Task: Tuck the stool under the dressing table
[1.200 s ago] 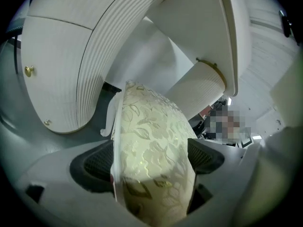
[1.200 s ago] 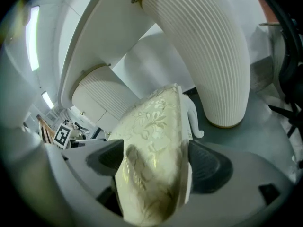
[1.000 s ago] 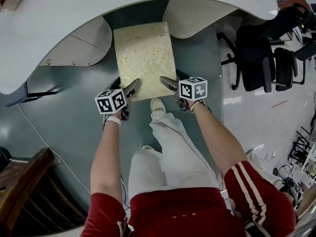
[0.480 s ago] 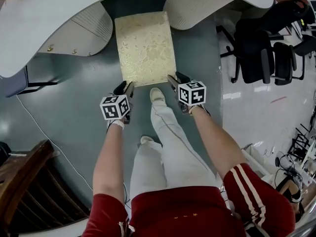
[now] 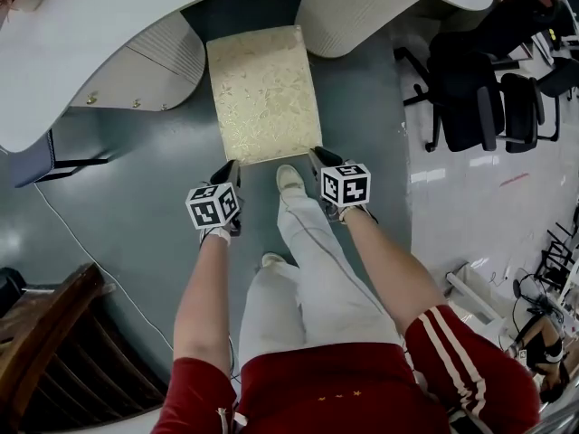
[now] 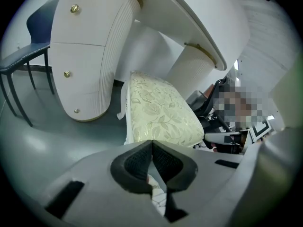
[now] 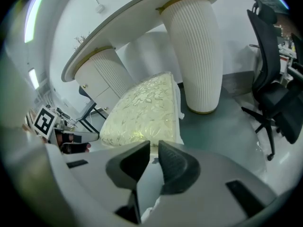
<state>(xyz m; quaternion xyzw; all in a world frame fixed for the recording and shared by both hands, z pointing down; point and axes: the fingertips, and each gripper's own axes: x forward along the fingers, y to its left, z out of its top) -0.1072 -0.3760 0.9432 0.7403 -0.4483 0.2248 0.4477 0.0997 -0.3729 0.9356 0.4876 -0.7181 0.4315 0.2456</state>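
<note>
The stool [image 5: 264, 93], with its cream and gold floral cushion, stands on the grey-green floor between the two ribbed pedestals of the white dressing table [image 5: 90, 43]. Its far end is at the tabletop's curved edge. My left gripper [image 5: 232, 172] hovers just off the stool's near left corner; its jaws have just been closing and now meet, with nothing between them. My right gripper [image 5: 318, 157] is off the near right corner. Its jaws have also been closing and stand a narrow gap apart, empty. In the gripper views the stool [image 6: 161, 112] [image 7: 142, 108] lies straight ahead of the left gripper [image 6: 151, 142] and the right gripper [image 7: 154, 145].
The person's shoe [image 5: 289, 179] is planted between the grippers, right behind the stool. Black office chairs [image 5: 470, 98] stand to the right. A blue chair [image 5: 27, 161] is at the left, dark wooden furniture [image 5: 45, 351] is at the lower left, and a thin cable [image 5: 81, 251] runs across the floor.
Both grippers have drawn back from the stool's near corners toward the person. Their jaws, wide a second ago, have closed. The stool stays between the pedestals.
</note>
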